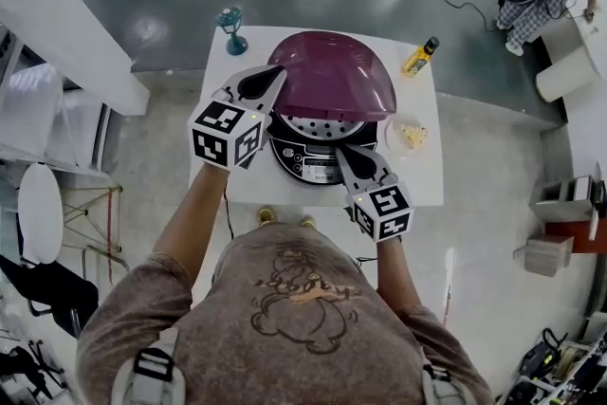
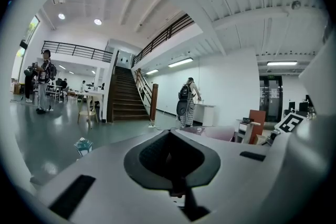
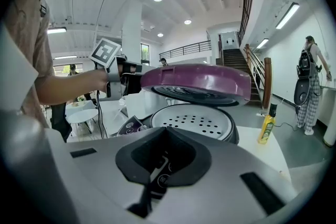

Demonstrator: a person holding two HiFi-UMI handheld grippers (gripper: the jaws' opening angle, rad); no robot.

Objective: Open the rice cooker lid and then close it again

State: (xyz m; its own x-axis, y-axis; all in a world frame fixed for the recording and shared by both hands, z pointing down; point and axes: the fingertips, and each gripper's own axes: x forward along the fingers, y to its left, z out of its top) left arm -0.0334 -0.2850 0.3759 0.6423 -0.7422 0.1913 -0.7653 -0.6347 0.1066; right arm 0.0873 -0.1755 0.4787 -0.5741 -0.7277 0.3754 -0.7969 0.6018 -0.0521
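i'd ease the lid [image 1: 332, 71] up slowly with the shut, empty left gripper [image 1: 273, 77] at its left edge; right gripper [image 1: 343, 153] shut, empty.

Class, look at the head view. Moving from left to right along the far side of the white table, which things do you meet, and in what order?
teal stemmed glass → purple rice cooker lid → yellow bottle

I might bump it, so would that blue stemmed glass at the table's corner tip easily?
Probably: the blue stemmed glass looks top-heavy on its thin stem. It stands near the table corner, so a push could send it off.
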